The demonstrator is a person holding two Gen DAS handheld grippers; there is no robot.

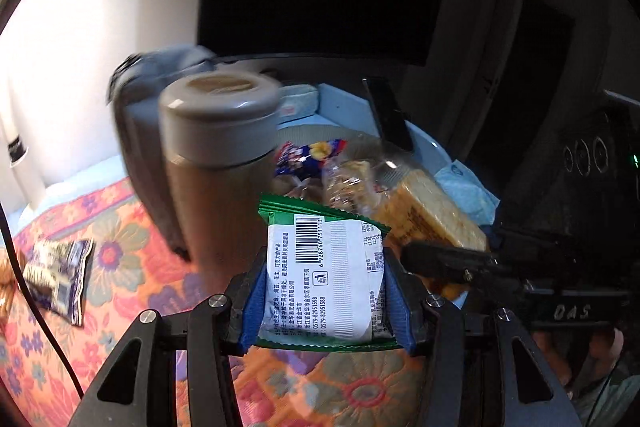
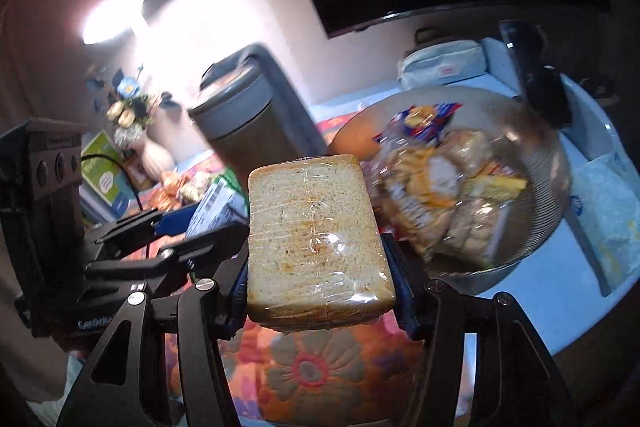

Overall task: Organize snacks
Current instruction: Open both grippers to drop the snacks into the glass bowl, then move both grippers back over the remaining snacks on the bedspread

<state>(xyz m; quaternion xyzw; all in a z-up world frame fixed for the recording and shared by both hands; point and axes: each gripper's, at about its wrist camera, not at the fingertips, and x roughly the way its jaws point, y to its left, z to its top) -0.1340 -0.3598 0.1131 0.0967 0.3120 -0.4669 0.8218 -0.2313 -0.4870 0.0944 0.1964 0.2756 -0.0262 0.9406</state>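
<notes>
Left gripper [image 1: 325, 277]: fingers pinch a green-edged snack packet [image 1: 326, 267] by its two sides; white back panel with barcode faces the camera.
Right gripper [image 2: 320, 263]: fingers pressed against both sides of a plastic-wrapped bread block [image 2: 316, 239], held flat side up between the pads.
Snack bowl [image 2: 532, 239]: ahead of the right fingers and to their right; holds clear-wrapped pastries [image 2: 436, 195] and a blue-and-red wrapped snack [image 2: 428, 115]. In the left wrist view it lies just beyond the held packet.
Loose packet [image 1: 60, 277]: dark purple wrapper, lying on the floral cloth [image 1: 132, 267], well to the left of the left fingers.
Flask [image 1: 218, 155]: grey-lidded, upright, just beyond the left fingers and to their left.
Dark phone-like slab [image 2: 536, 75]: leaning at the bowl's far rim.
Tissue pack [image 2: 612, 211]: pale blue, right of the bowl.
Flower vase [image 2: 154, 155]: far to the left of the right fingers, against the wall.
</notes>
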